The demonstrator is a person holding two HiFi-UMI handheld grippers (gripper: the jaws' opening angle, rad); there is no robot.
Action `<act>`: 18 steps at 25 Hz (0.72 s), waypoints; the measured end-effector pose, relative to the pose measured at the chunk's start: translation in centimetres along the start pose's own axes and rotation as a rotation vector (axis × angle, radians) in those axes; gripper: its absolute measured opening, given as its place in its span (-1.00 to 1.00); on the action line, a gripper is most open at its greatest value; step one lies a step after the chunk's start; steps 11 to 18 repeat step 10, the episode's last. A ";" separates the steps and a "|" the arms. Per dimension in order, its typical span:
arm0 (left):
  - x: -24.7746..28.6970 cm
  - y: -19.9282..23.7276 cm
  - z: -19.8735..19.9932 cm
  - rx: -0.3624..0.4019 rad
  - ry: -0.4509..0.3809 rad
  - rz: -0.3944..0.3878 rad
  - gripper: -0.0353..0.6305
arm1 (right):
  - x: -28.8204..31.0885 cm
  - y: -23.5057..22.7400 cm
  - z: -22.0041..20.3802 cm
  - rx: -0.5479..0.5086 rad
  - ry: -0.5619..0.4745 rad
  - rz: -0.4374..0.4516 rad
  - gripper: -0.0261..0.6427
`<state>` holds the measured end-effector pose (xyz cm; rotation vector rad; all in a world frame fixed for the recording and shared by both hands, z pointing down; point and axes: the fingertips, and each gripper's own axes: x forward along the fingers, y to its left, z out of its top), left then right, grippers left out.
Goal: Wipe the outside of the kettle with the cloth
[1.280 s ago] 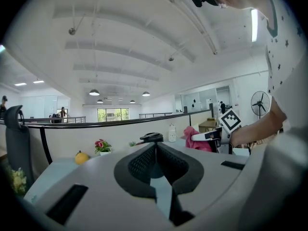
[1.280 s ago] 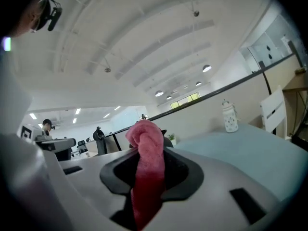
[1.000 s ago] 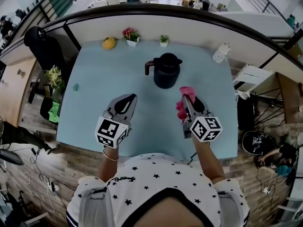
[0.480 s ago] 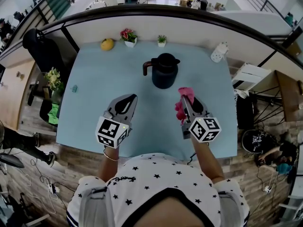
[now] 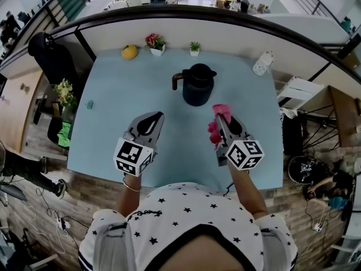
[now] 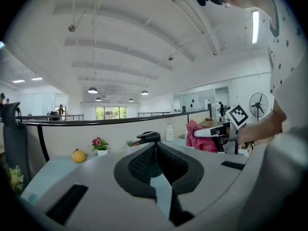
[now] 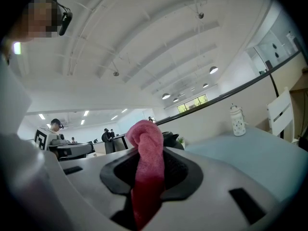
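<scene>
Head view: right gripper point(image 5: 221, 116) clamps cloth point(image 5: 215, 131); left gripper point(image 5: 155, 116) closed, empty. Kettle point(image 5: 197, 84) stands far of both, mostly hidden behind jaws in gripper views.

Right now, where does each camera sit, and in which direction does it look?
Head view: on the person's head, looking down at the table, kettle, left gripper and right gripper; shirt and forearms show.
Left gripper view: on the left gripper, along its shut jaws towards the kettle; right arm shows.
Right gripper view: on the right gripper, along jaws clamping the cloth; head shows.
All share the kettle.
</scene>
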<state>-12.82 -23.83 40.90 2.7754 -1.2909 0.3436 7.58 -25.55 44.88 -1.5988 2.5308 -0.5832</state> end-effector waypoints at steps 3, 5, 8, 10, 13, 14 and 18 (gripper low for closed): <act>-0.1 0.1 -0.1 -0.002 0.003 -0.001 -0.80 | 0.0 0.2 -0.2 0.004 0.005 0.002 -0.62; -0.1 0.1 -0.1 0.001 0.004 -0.004 -0.80 | 0.1 0.3 -0.2 0.008 0.003 0.004 -0.62; 0.1 0.1 -0.1 0.005 0.003 -0.010 -0.80 | 0.2 0.3 -0.2 0.010 -0.002 0.004 -0.62; 0.2 0.1 -0.1 0.006 0.000 -0.013 -0.80 | 0.2 0.3 -0.2 0.011 -0.003 0.002 -0.62; 0.2 0.1 -0.1 0.006 0.000 -0.013 -0.80 | 0.2 0.3 -0.2 0.011 -0.003 0.002 -0.62; 0.2 0.1 -0.1 0.006 0.000 -0.013 -0.80 | 0.2 0.3 -0.2 0.011 -0.003 0.002 -0.62; 0.2 0.1 -0.1 0.006 0.000 -0.013 -0.80 | 0.2 0.3 -0.2 0.011 -0.003 0.002 -0.62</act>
